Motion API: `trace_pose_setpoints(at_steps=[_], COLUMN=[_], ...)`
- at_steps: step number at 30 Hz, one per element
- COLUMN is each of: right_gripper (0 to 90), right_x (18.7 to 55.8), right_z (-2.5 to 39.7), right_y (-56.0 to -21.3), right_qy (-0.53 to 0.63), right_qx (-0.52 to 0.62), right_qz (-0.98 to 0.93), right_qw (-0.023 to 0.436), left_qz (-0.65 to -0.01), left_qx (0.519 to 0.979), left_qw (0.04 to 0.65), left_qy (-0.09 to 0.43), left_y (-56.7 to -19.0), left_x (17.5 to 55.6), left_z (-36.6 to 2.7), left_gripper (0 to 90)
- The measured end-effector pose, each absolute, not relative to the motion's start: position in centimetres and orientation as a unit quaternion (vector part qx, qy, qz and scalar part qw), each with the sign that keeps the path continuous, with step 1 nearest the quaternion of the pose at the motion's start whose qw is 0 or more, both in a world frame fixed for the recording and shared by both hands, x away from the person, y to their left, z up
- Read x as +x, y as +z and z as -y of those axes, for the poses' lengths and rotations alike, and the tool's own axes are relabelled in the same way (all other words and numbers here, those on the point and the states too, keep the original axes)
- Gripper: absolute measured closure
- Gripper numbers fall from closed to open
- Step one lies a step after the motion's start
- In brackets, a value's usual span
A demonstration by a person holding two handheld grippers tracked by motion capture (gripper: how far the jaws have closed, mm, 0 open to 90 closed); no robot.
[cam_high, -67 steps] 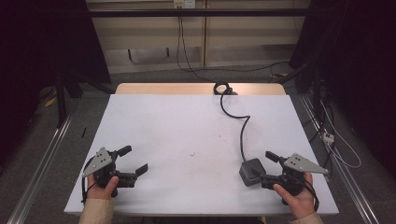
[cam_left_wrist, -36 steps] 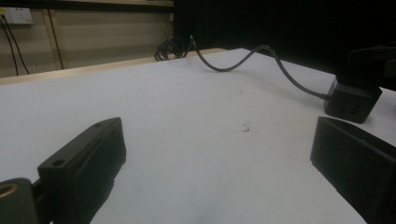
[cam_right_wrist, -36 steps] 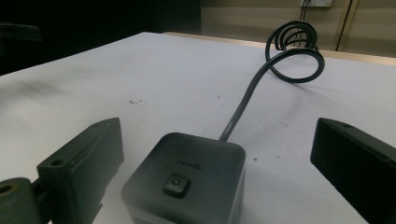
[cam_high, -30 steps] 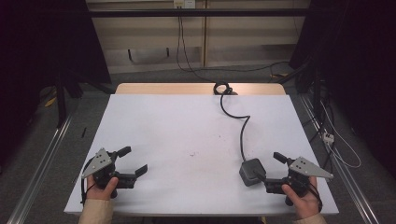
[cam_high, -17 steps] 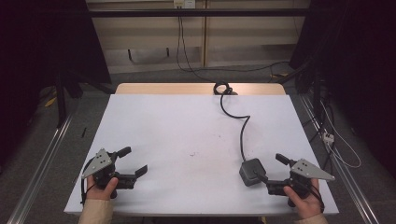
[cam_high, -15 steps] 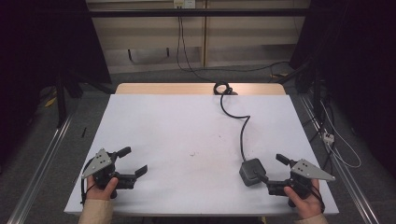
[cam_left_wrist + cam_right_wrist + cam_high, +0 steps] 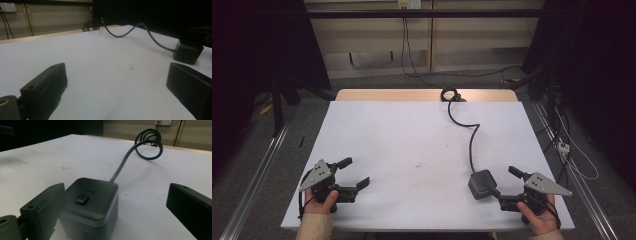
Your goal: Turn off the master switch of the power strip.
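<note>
Right tool (image 7: 504, 186) sits at the near right corner of the white counter (image 7: 412, 140), jaws spread wide, gripping nothing. The dark grey cube-shaped power socket (image 7: 482, 183) is just beside its left jaw (touching or not, can't tell), with its round button (image 7: 82, 200) facing up. Its dark grey cable (image 7: 470, 142) snakes to a coil at the far counter edge. Left tool (image 7: 353, 174) is at the near left corner, well apart from the cube, jaws wide open, empty.
</note>
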State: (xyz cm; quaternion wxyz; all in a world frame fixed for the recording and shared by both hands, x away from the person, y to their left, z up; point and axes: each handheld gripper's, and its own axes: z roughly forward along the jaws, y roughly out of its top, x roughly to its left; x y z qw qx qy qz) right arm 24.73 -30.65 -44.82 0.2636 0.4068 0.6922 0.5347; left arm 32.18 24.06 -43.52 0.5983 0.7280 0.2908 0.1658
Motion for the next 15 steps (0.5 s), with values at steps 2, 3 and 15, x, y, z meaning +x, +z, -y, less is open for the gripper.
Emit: trace_pose_setpoints(at_steps=[2, 3, 15], right_gripper=[2.7, 2.8, 2.9], right_x=[24.66, 24.65, 24.62], right_z=[30.67, 30.66, 30.61], right_y=[-44.85, -44.88, -44.80], right_qy=[0.536, 0.536, 0.536], right_qx=[0.407, 0.407, 0.405], right_qz=[-0.691, -0.691, -0.692], right_qw=[0.264, 0.264, 0.264], left_qz=[-0.291, -0.292, -0.292], left_qx=[0.728, 0.727, 0.726], left_qw=[0.599, 0.599, 0.600], left_qy=[0.166, 0.166, 0.167], left_y=[-43.52, -43.54, -43.51], left_x=[32.18, 32.19, 32.22], left_z=[-24.08, -24.09, -24.07], left_gripper=[2.9, 2.9, 2.9])
